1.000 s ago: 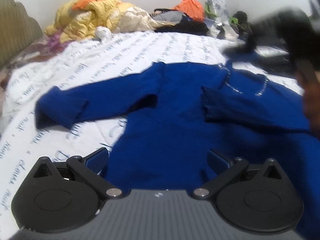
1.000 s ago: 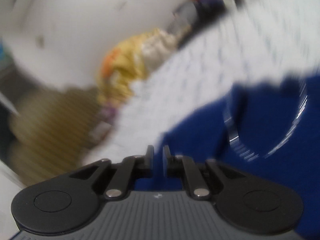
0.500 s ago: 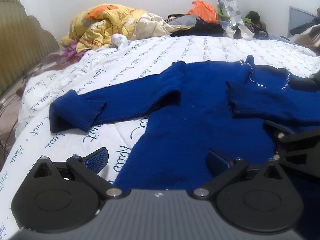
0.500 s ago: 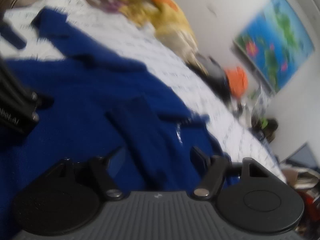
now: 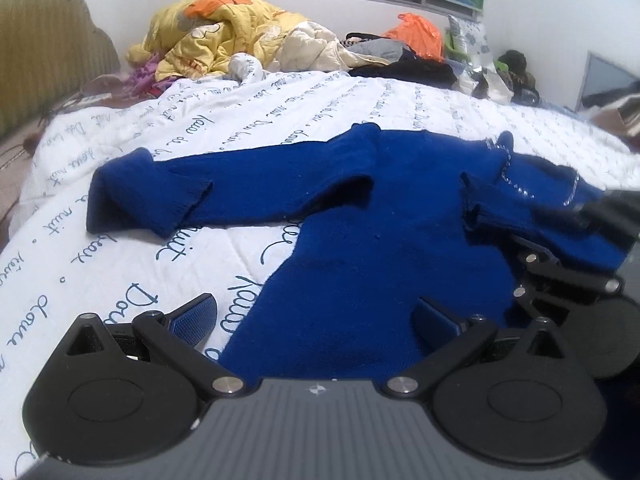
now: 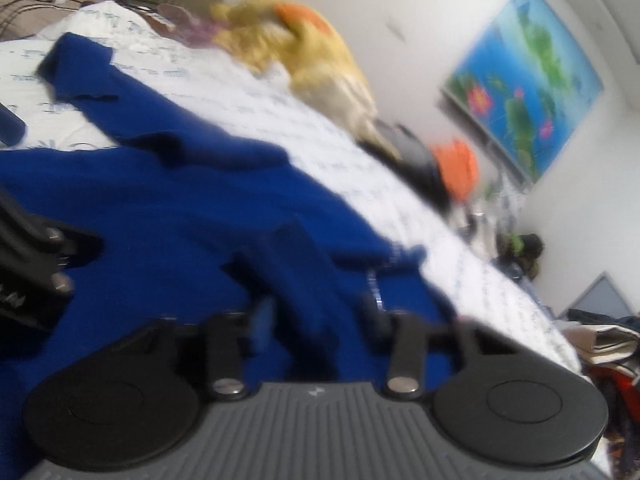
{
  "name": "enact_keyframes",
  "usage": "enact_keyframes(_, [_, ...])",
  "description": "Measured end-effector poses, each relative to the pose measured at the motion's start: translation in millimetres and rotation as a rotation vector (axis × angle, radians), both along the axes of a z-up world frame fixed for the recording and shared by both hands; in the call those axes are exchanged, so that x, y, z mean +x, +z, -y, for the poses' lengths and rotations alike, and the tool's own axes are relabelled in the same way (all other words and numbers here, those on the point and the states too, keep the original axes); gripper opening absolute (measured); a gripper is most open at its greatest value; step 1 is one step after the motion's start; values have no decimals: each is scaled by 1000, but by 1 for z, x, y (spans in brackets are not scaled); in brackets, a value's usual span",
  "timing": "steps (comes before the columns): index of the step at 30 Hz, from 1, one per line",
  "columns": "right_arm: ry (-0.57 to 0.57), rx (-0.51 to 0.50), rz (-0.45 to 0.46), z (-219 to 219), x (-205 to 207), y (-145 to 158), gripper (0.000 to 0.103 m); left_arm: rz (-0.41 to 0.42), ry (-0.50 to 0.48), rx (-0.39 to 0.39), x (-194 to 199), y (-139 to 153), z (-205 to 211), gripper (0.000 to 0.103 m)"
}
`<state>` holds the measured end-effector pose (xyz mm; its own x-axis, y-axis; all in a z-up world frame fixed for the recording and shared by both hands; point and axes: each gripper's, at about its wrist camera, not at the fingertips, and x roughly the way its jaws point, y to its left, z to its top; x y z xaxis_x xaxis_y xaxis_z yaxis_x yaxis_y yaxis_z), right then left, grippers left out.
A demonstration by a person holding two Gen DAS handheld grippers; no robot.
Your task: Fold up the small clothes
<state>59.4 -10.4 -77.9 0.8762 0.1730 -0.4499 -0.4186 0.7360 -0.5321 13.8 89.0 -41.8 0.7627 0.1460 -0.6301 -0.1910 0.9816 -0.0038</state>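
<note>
A small dark blue knit sweater [image 5: 372,236] lies flat on the bed, left sleeve [image 5: 160,196] stretched out, right sleeve [image 5: 532,216] folded across the chest. My left gripper [image 5: 316,316] is open and empty over the sweater's lower hem. My right gripper [image 6: 316,312] is open, low over the folded sleeve [image 6: 288,256] near the sparkly collar; the view is blurred. The right gripper also shows at the right edge of the left wrist view [image 5: 568,276].
The bed has a white quilt with blue writing [image 5: 120,280]. A pile of yellow and orange bedding [image 5: 224,40] and dark clothes [image 5: 412,68] lie at the far edge. A padded headboard [image 5: 44,48] stands at left.
My right gripper has opened and come down beside the folded right sleeve, entering the left wrist view. My left gripper stays open over the hem.
</note>
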Motion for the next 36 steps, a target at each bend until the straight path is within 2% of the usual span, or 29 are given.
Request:
enact_keyframes(3, [3,13,-27,-3,3,2,11,2,2,8,-1,0,3,103])
enact_keyframes(4, [0,28,-32,-2,4,4,10,2,2,8,-1,0,3,103])
enact_keyframes(10, [-60,228,-65,5,30,37,8,3,3,6,-2,-1,2,103])
enact_keyframes(14, [-48,321,-79,-1,46,62,8,3,2,5,-2,-1,2,103])
enact_keyframes(24, [76,377,-101,-52,44,86,8,3,2,5,-2,-1,2,103])
enact_keyframes(28, [43,387,-98,-37,40,80,10,3,2,4,-2,-1,2,103])
enact_keyframes(29, [26,387,-119,-28,40,76,18,3,1,4,-2,-1,1,103])
enact_keyframes(31, [4,387,-167,-4,38,66,48,3,2,5,-1,-1,1,103])
enact_keyframes(32, [2,386,-183,7,35,60,79,4,2,4,-1,-1,1,103])
enact_keyframes(33, [5,382,-185,18,29,55,90,3,2,5,-1,-1,1,103])
enact_keyframes(36, [-19,292,-169,38,12,39,90,3,2,5,-2,-1,1,103])
